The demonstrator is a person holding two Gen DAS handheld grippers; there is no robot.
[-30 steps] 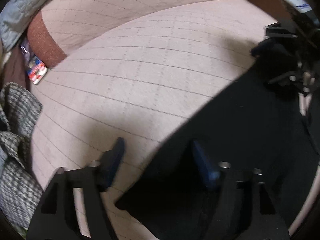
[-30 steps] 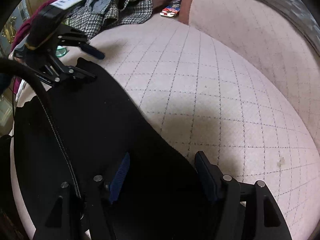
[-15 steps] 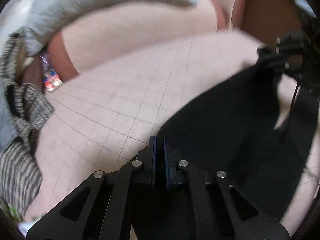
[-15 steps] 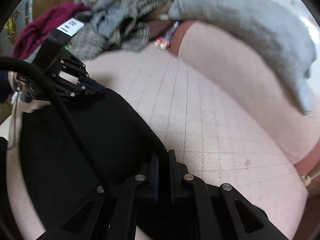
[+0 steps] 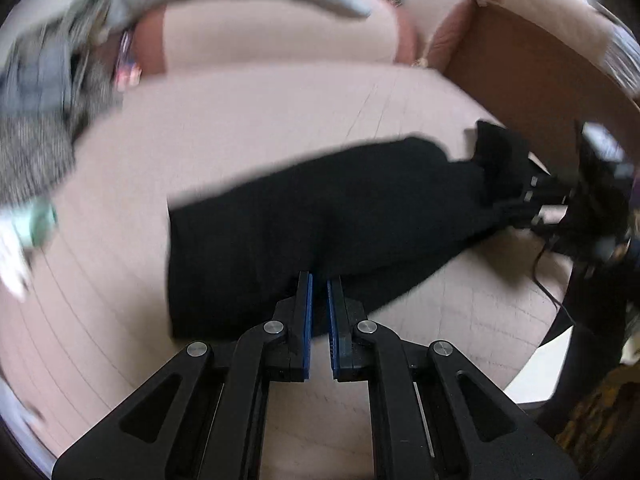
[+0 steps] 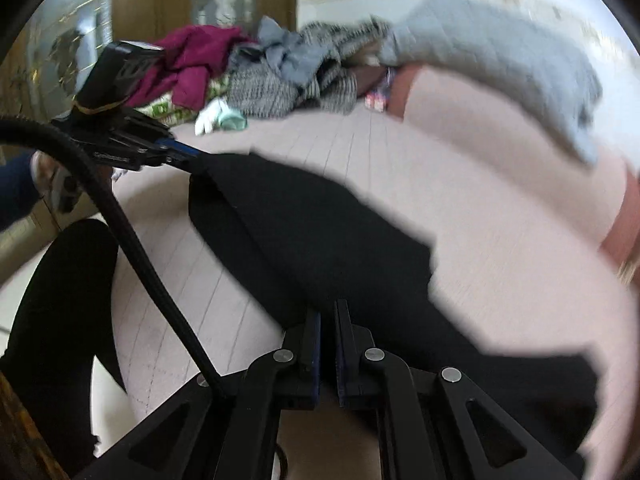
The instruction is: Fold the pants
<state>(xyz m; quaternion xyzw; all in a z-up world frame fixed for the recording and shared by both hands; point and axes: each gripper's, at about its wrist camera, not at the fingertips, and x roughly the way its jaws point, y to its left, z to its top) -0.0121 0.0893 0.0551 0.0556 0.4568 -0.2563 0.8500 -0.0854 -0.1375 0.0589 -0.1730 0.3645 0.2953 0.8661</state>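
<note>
Gripping the black pants point(image 5: 320, 216) at one edge, the left gripper point(image 5: 318, 280) had its blue pads point(image 5: 307, 320) drawn together on the dark fabric. The right gripper point(image 6: 328, 312) was likewise clamped on the same garment, its jaws nearly touching with cloth pinched between them. In the right wrist view the pants point(image 6: 320, 232) were stretched between the two tools above the pink quilted sofa seat point(image 6: 520, 280), the far end held at the left gripper's tips point(image 6: 176, 156). In the left wrist view the far corner of the garment bunched at the right gripper point(image 5: 532, 196). Both pictures were motion-blurred. A heap of clothes point(image 6: 272, 68) lay at the far end of the seat: a maroon piece point(image 6: 192, 60), grey tweed-like items point(image 6: 264, 92) and a pale green item point(image 6: 228, 120). A grey quilted blanket point(image 6: 500, 60) was draped over the sofa back. A black cable point(image 6: 132, 240) crossed the right wrist view, and a person's dark-clothed leg point(image 6: 60, 300) stood beside the seat.
</note>
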